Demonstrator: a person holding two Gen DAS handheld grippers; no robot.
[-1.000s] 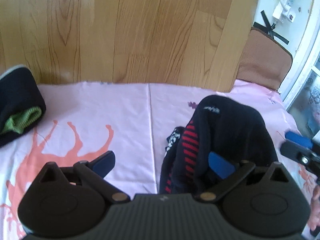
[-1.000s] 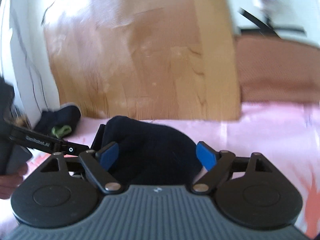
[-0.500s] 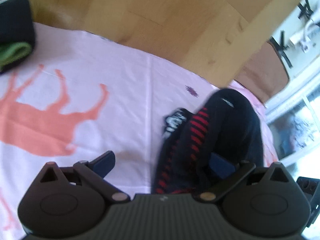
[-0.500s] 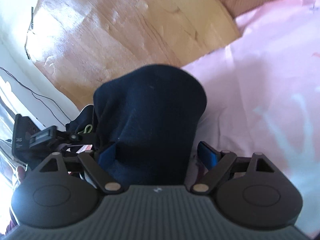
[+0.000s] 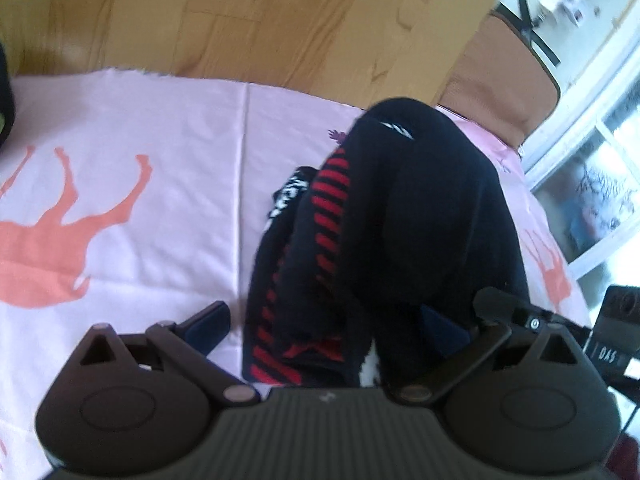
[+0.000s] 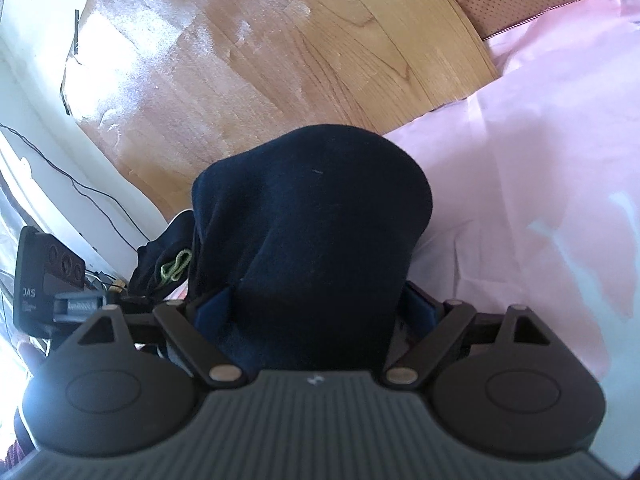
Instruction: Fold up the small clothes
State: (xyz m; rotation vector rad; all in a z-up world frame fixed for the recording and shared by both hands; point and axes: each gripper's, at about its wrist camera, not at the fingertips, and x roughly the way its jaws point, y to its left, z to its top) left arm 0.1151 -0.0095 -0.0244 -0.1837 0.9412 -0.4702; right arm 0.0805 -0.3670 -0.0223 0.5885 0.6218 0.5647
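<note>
Two grippers work over a pink sheet [image 5: 168, 128] printed with orange animal shapes; no container shows in either view. Between the blue pads of the left gripper [image 5: 326, 320] lies a dark sock with red stripes [image 5: 332, 216], bunched with a second dark piece on the sheet; its long axis runs away from the camera toward the wooden headboard [image 5: 248, 20], rounded end farthest; the left pad stands clear of the cloth, the right pad is partly hidden under it, so the jaws stand apart with the sock between them. The right gripper [image 6: 316, 312] also stands wide, a navy sock [image 6: 316, 216] draped between its pads and over them; whether they press on it I cannot tell; this sock points away toward the headboard too, rounded end up. Beside it lies another dark garment with a green edge [image 6: 176, 264].
</note>
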